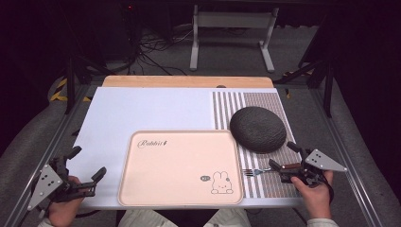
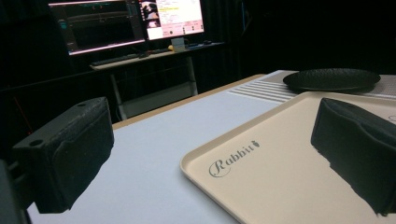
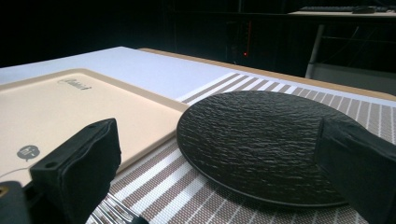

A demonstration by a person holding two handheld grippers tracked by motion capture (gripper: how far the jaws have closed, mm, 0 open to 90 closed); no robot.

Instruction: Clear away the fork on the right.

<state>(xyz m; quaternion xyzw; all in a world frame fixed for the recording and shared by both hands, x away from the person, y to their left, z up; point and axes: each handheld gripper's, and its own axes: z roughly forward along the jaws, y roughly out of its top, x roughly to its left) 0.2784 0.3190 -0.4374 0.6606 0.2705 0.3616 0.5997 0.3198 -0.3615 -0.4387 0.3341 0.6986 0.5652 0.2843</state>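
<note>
Resting at the table's near corners, the left gripper (image 1: 88,178) and right gripper (image 1: 280,158) both have their jaws spread, grasping nothing. A fork (image 1: 256,171) lies on the striped placemat (image 1: 265,185) beside the right gripper, between the beige tray (image 1: 179,165) and it; beyond sits a dark plate (image 1: 258,128)

Table (image 1: 142,111): white top, wooden strip along the far edge.
Tray (image 1: 179,168): beige, flat on the table between the two tools.
Placemat (image 1: 227,106): striped, beside the tray, ahead of the right tool.
Fork (image 1: 255,171): on the placemat, tines toward the tray, just in front of the right tool.
</note>
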